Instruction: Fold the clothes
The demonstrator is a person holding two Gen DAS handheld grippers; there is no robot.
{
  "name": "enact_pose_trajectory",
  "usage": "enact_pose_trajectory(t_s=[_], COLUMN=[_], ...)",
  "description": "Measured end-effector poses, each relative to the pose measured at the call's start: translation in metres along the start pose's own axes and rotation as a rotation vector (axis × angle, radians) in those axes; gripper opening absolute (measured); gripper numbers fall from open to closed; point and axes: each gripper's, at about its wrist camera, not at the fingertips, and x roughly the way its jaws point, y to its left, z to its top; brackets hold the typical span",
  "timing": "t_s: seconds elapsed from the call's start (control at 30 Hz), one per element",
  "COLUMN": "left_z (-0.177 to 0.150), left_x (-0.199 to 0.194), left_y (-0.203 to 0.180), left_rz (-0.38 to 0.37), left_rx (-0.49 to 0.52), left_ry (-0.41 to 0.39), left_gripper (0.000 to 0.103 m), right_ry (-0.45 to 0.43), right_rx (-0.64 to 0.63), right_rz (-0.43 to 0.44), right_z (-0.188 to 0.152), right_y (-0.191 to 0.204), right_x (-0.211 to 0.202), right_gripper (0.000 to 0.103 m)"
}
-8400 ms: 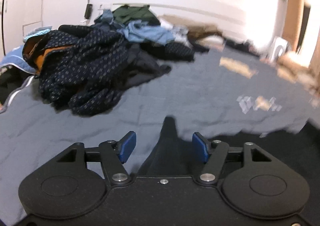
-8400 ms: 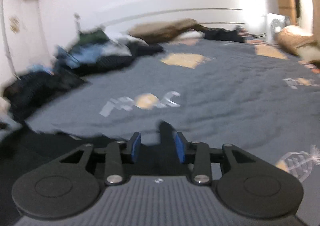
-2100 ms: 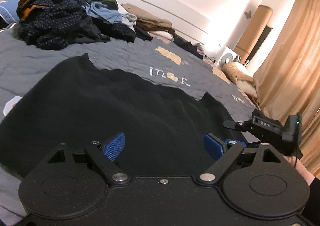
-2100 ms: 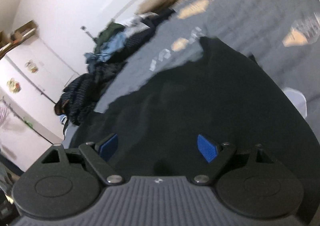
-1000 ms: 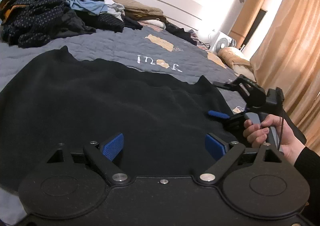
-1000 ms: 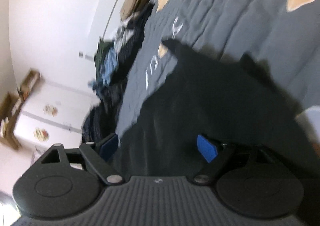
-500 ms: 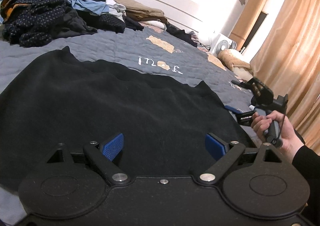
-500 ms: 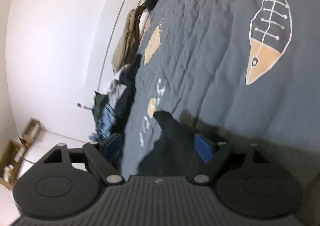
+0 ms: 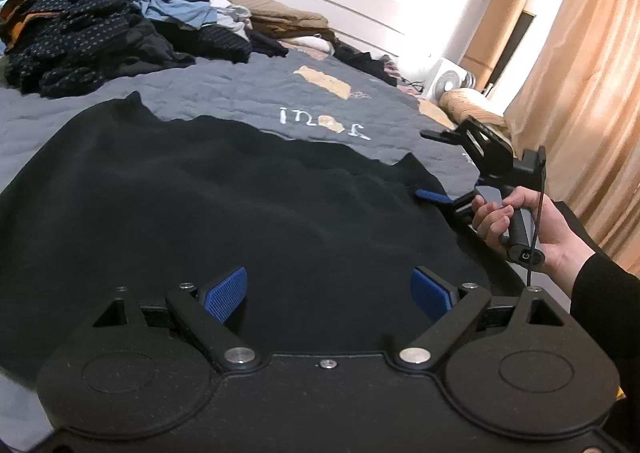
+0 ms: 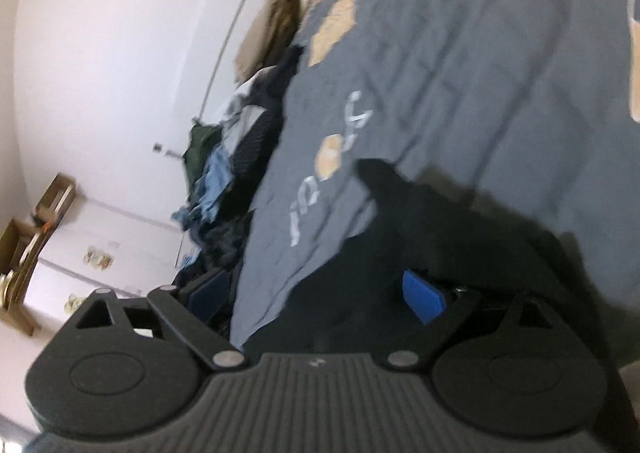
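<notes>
A black garment [image 9: 208, 209] lies spread flat on the grey bedspread [image 9: 240, 93]. My left gripper [image 9: 326, 293] is open and empty, just above the garment's near edge. My right gripper [image 10: 316, 293] is open, rolled on its side, at the garment's right edge near its far right corner [image 10: 376, 173]; the cloth lies between its blue pads. In the left wrist view the right gripper's blue fingertip [image 9: 430, 195] lies on the garment's right edge, held by a hand [image 9: 520, 229].
A pile of unfolded clothes [image 9: 100, 29] sits at the head of the bed, with tan folded items [image 9: 288, 19] beside it. A white fan [image 9: 446, 83], a cardboard roll [image 9: 500, 25] and orange curtains [image 9: 580, 93] stand to the right.
Both grippers let go of the garment, which now lies flat. My right gripper swung and rolled over to the garment's right edge; the left gripper stayed over the near edge.
</notes>
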Motion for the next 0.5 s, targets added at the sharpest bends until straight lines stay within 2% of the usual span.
enact_pose_trajectory(t_s=[0.13,0.23,0.37,0.43,0.5], left_z=[0.002,0.005,0.006,0.007,0.008], left_x=[-0.001,-0.004,-0.010,-0.011,-0.012], left_y=[0.009,0.015,0.015,0.015,0.014], left_rz=[0.017,0.019,0.015,0.016,0.016], left_rx=[-0.022,-0.038,-0.036,-0.035,-0.039], left_ry=[-0.003,-0.012,-0.021,-0.025,-0.029], left_gripper=[0.089,0.089,0.089,0.089,0.089], right_ry=[-0.044,-0.102,-0.130,-0.134,-0.127], right_rx=[0.062,-0.020,0.012,-0.028,-0.044], right_rz=[0.009,-0.067,-0.099,-0.181,-0.187], right_z=[0.008,0.013,0.017,0.016,0.012], right_y=[-0.010,-0.008,-0.024,-0.019,-0.017], right_x=[-0.010,-0.019,-0.040,-0.045,-0.049], right_gripper=[0.091,0.092,0.092,0.094,0.094])
